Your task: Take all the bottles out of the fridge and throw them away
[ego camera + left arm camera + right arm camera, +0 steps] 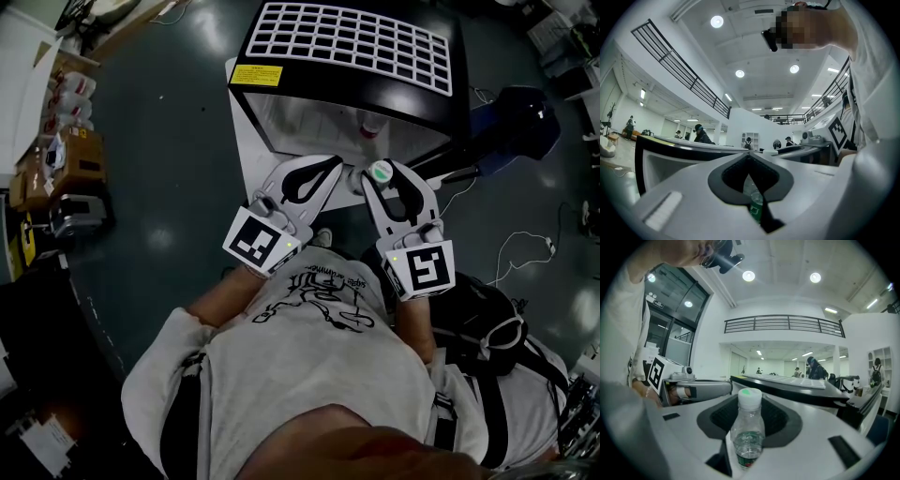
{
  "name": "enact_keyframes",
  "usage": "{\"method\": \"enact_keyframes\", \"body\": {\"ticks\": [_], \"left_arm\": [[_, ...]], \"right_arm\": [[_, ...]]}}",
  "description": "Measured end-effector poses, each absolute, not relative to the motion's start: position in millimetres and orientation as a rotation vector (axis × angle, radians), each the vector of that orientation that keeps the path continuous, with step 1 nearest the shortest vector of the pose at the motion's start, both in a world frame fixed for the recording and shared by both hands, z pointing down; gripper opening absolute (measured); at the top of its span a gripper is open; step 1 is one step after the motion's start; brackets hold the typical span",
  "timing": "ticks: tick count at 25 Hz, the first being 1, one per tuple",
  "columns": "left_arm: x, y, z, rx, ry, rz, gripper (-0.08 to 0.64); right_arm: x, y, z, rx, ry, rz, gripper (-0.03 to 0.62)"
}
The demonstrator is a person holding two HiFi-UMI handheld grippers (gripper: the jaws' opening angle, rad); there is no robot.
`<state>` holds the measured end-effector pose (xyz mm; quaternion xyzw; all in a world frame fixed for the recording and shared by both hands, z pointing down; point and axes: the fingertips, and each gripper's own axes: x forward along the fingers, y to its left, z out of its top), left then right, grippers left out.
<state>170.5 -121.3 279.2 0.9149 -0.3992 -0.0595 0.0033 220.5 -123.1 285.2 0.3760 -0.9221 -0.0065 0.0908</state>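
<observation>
A small black fridge with a white grid on top stands open in front of me, its white inside showing. One bottle with a red cap stands inside it. My right gripper is shut on a clear bottle with a white cap marked by a green dot; the bottle stands upright between the pads. My left gripper sits just left of it, its jaws together. Through the narrow slit between the left jaws shows a strip of a clear bottle with a green label; I cannot tell whether it is touched.
Cardboard boxes and clutter line the left side of the dark floor. A dark blue object and cables lie to the right of the fridge. A black backpack sits by my right side. Several people stand far off.
</observation>
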Motion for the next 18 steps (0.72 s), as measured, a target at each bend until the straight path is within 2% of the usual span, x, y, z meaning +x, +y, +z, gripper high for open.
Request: {"method": "enact_keyframes", "body": {"ticks": [18], "left_arm": [[130,-107,275,2.894,-1.191,-0.19,0.008]], "right_arm": [[178,-105,278,1.15,-2.72,-0.022,0.155]]}}
